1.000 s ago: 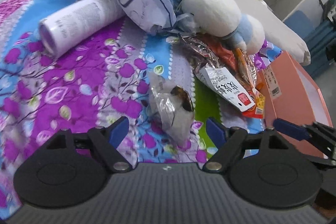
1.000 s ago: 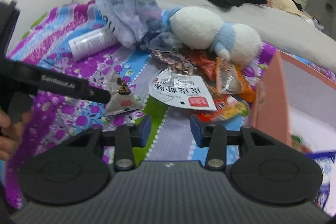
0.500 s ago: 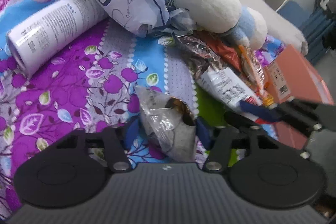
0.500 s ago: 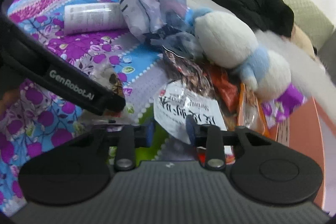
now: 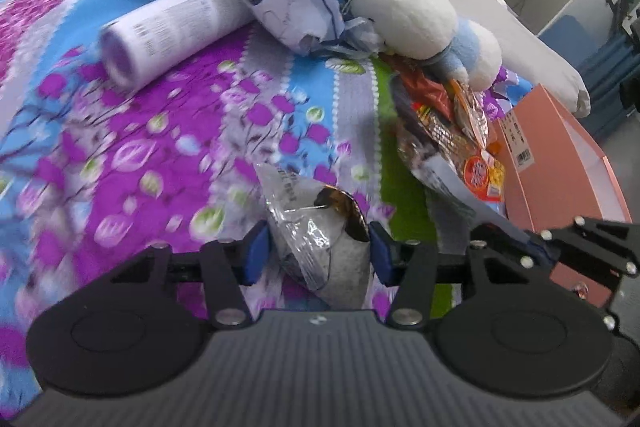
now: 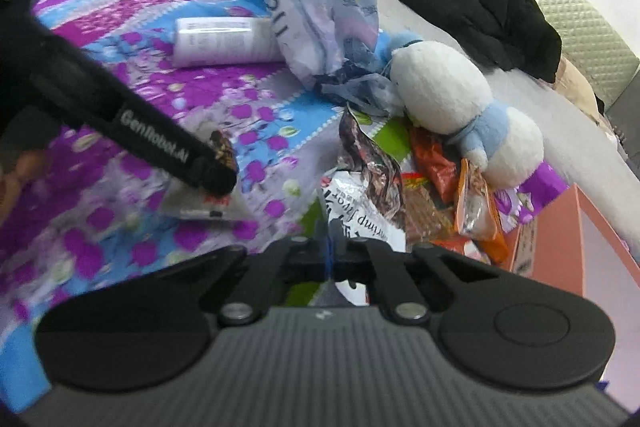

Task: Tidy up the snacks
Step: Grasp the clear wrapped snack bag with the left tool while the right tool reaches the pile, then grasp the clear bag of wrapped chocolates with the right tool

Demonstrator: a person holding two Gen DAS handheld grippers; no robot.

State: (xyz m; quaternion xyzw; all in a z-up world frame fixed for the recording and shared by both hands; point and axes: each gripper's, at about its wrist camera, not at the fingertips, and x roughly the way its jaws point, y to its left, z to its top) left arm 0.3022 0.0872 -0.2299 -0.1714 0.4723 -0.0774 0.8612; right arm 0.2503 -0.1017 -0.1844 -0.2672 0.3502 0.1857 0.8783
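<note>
A: The left tool (image 5: 317,251) has just been closing; its blue pads now press on both sides of the silvery snack packet (image 5: 320,227), which lies low on the flowered bedspread (image 5: 152,147).

B: And the right tool (image 6: 329,251)?

A: Its fingers are pinched together on the edge of the white shrimp-flavour bag (image 6: 362,223), beside the heap of wrappers (image 6: 432,195) under the plush toy (image 6: 452,107).

B: Why both at once?

A: Probably to carry two packets in one trip to the orange box (image 5: 560,163) nearby.
</note>
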